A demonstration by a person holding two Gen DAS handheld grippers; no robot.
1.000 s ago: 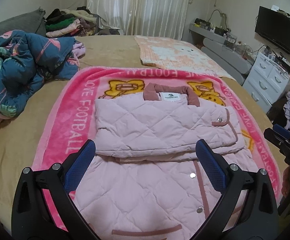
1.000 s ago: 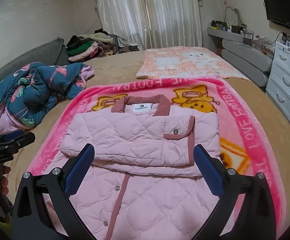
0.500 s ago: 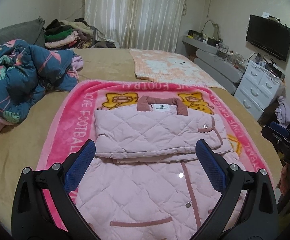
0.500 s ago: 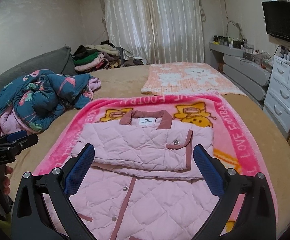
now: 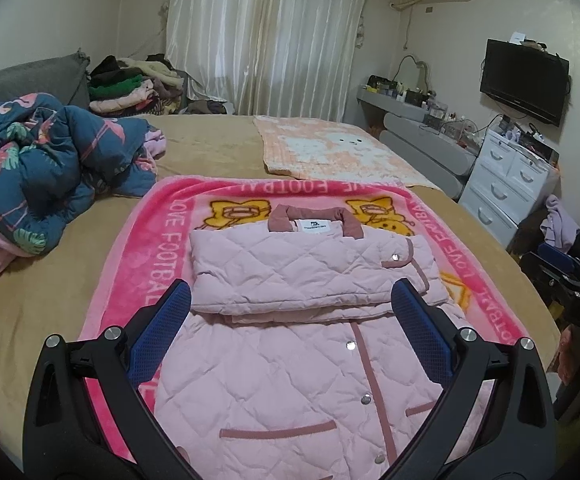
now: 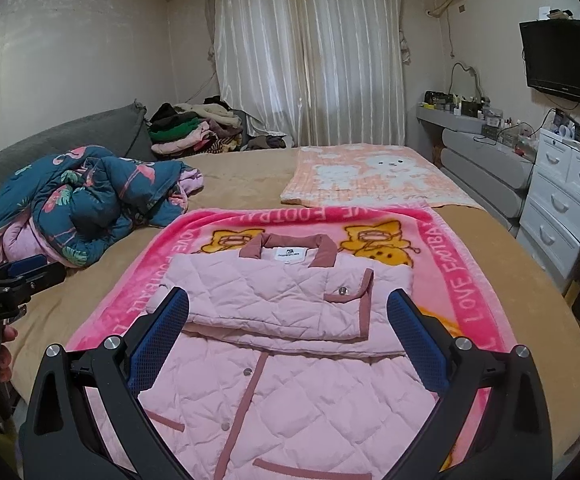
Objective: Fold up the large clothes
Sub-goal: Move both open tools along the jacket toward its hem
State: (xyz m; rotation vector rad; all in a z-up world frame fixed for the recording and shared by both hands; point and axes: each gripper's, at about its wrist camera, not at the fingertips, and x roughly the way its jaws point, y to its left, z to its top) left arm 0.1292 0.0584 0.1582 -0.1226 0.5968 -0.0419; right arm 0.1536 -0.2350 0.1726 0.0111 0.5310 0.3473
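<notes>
- A pink quilted jacket [image 5: 290,344] lies face-up on a pink "LOVE FOOTBALL" blanket [image 5: 158,232] spread across the tan bed [image 5: 42,304], sleeves folded over its chest.
- The left gripper [image 5: 290,312] hangs above the jacket's near half, fingers spread wide, gripping nothing.
- The right gripper [image 6: 288,316] hangs likewise, jaws wide apart and empty.
- A crumpled blue floral quilt [image 6: 82,208] sits to the left; beyond it, what looks like a heap of clothes [image 6: 194,128].

Pale pink quilted jacket [image 5: 290,360], maroon trim
</notes>
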